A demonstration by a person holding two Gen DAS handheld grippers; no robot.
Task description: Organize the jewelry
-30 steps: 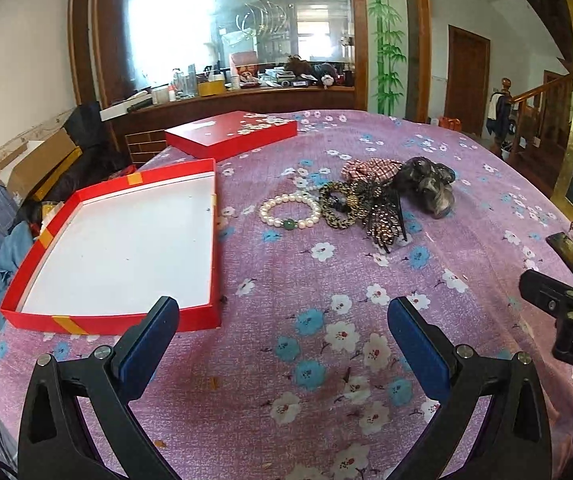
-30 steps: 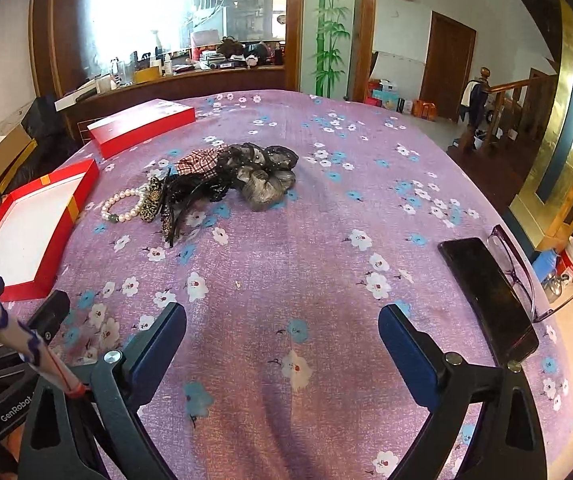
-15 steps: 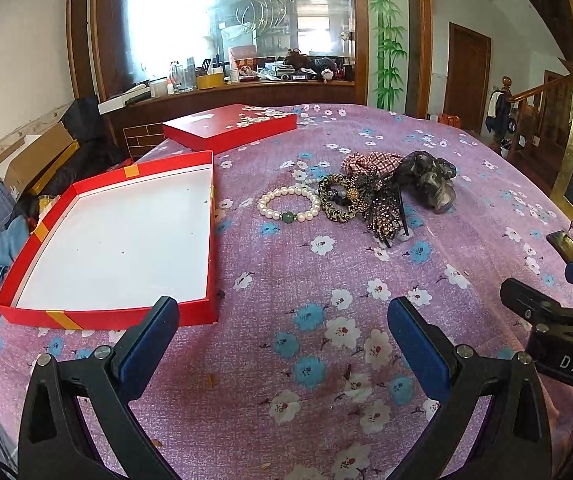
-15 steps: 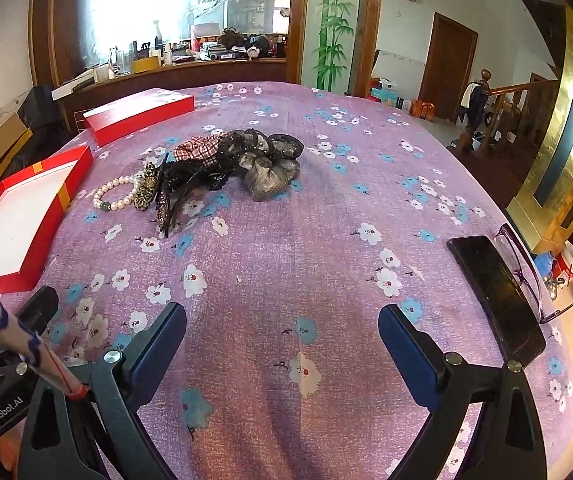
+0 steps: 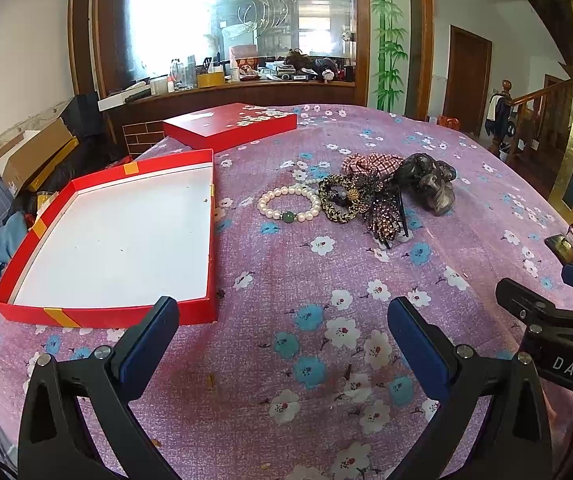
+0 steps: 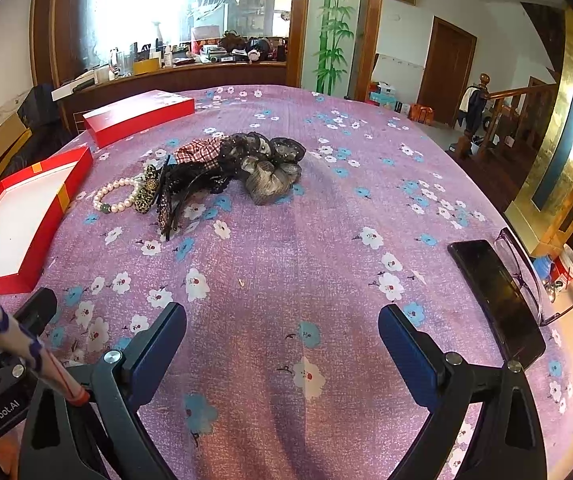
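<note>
A pearl bracelet (image 5: 289, 205) with a green bead lies on the purple flowered cloth, next to a leopard-print scrunchie (image 5: 336, 200), a beaded dark hair clip (image 5: 384, 216), a checked scrunchie (image 5: 370, 162) and dark fabric hair ties (image 5: 432, 184). An open red box (image 5: 110, 236) with a white floor lies to their left. My left gripper (image 5: 282, 334) is open and empty, short of the box's near corner. My right gripper (image 6: 282, 336) is open and empty, well short of the pile (image 6: 222, 164); the bracelet (image 6: 116, 198) and box (image 6: 18, 216) lie to its left.
The red box lid (image 5: 230, 124) lies at the far edge of the table. A black phone (image 6: 496, 292) and glasses (image 6: 526, 272) lie at the right edge. A cluttered wooden counter (image 5: 226, 88) stands behind the table. The right gripper's body (image 5: 554, 336) shows at right.
Both grippers have drawn back and risen slightly, so the box and jewelry sit lower in view. Nothing on the table has moved. Both jaws stay open.
</note>
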